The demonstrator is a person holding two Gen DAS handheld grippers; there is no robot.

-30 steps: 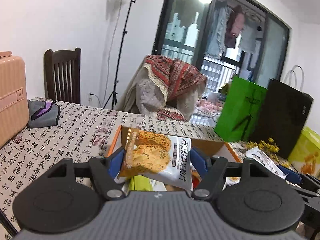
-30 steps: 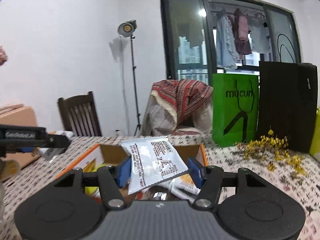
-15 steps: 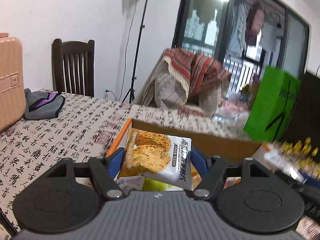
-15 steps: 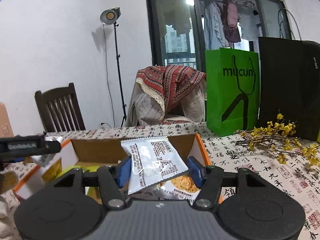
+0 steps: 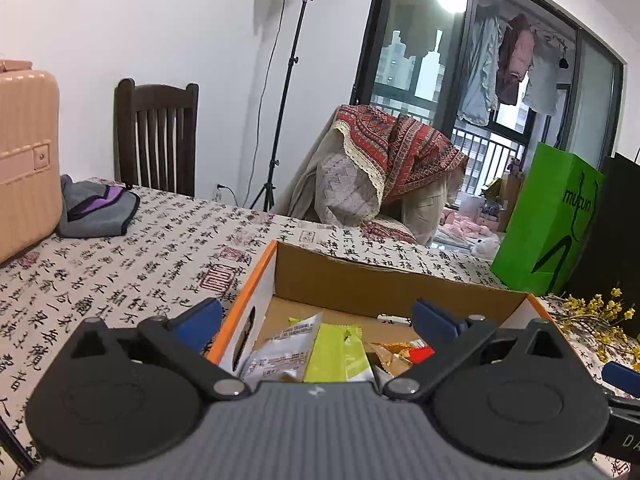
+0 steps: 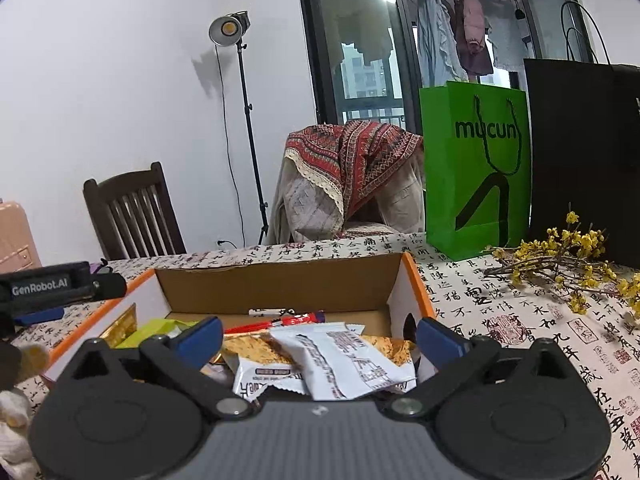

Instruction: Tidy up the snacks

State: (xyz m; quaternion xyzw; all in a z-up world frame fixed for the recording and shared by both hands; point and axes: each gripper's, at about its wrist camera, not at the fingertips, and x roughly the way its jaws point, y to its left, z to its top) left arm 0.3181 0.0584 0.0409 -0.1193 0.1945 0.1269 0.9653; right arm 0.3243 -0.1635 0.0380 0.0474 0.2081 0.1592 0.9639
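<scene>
An open cardboard box [image 5: 360, 280] with an orange rim stands on the calligraphy-print tablecloth. In the left wrist view it holds a white packet [image 5: 284, 348], a lime-green packet [image 5: 336, 354] and a gold wrapper [image 5: 394, 356]. My left gripper [image 5: 316, 320] hovers over the box's near left corner, jaws opening wide, nothing between the pads. In the right wrist view a white printed packet [image 6: 348, 364] and an orange cracker packet [image 6: 256, 354] lie loose on the pile in the box [image 6: 280, 280]. My right gripper [image 6: 320, 338] is above them, jaws opening, pads clear of both.
A peach suitcase [image 5: 24, 160] and a grey-purple pouch [image 5: 96, 208] sit at the table's left. A green paper bag [image 6: 476, 168], a black bag [image 6: 580, 160] and yellow flower twigs [image 6: 560, 264] stand right of the box. Chairs and a lamp stand are beyond the table.
Both grippers sank toward the box and spread their jaws. The cracker packet left the left gripper and the white packet left the right; both now lie in the box.
</scene>
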